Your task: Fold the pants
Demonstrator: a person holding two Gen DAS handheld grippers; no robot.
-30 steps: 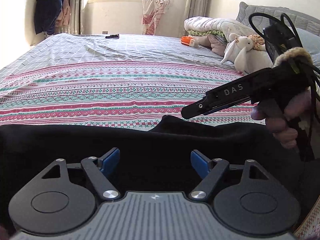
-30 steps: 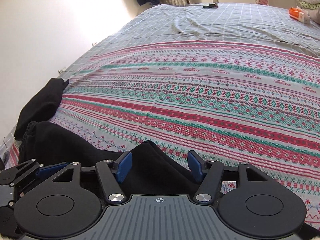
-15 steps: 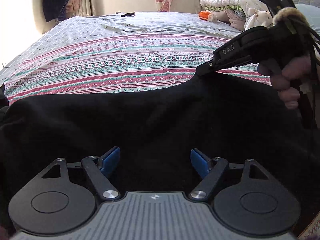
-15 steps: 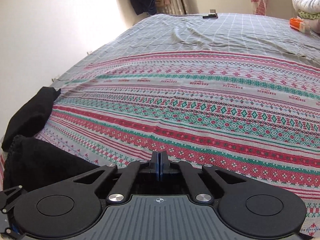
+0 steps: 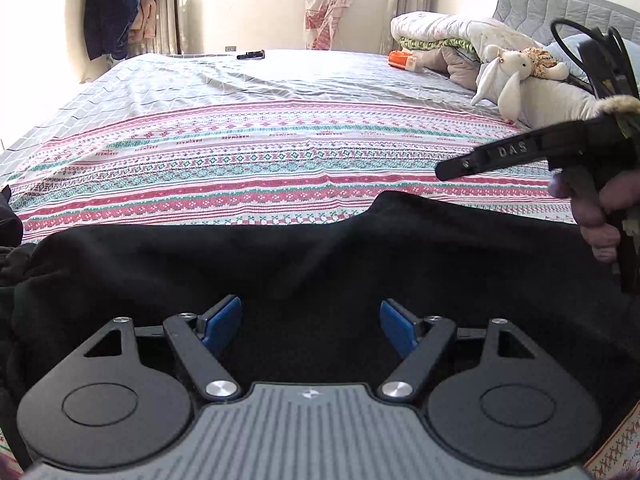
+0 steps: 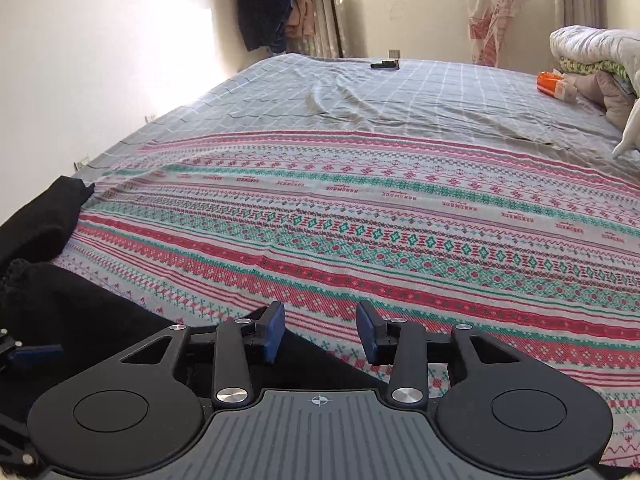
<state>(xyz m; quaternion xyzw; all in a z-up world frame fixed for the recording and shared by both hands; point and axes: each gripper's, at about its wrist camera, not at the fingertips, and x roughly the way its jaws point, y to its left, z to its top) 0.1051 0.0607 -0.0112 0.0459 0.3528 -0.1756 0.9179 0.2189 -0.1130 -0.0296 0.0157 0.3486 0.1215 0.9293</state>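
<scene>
while our left gripper [image 5: 310, 322] hangs with its jaws apart over the black pants [image 5: 320, 256], our right gripper [image 6: 320, 330] hovers above their edge, jaws parted and empty. the pants lie on the near patterned bedspread [image 6: 400, 220]; beyond sits a plush rabbit [image 5: 506, 76].

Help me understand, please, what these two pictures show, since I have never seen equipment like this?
A person holds two hand-operated grippers, each with a camera looking along its blue-padded fingers. One picture is from the left gripper, poised over black pants lying on a bed with a patterned blanket. The other is from the right gripper, at the pants' edge. The left view also shows the right one from the side, in the person's hand. Both are open and hold nothing. Bedding and a toy rabbit lie farther back.
</scene>
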